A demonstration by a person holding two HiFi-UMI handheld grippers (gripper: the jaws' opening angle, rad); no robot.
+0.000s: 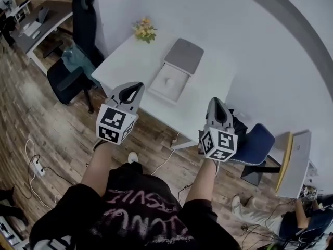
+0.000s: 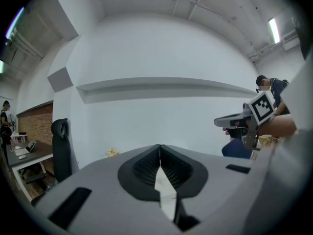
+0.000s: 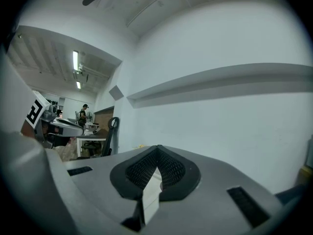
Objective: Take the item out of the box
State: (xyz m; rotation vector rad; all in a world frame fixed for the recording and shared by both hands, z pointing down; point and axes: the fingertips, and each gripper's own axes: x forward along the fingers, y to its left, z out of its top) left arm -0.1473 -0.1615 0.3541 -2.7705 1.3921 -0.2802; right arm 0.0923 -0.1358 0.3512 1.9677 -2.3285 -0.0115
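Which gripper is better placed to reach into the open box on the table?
Left, probably: in the head view the left gripper points right beside the open box, while the right gripper sits farther off. Both are shut and empty.

Your box (image 1: 158, 91) is sitting open on the white table (image 1: 130, 61), with its grey lid (image 1: 184, 55) flipped back away from you. The item (image 1: 169, 80) inside looks pale and roundish, but it's tough to make out.

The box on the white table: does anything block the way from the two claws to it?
Nothing visible does. The box lies open, lid flipped back, pale item showing inside. Only bare table lies between it and the left claw and right claw; the flowers stand aside.
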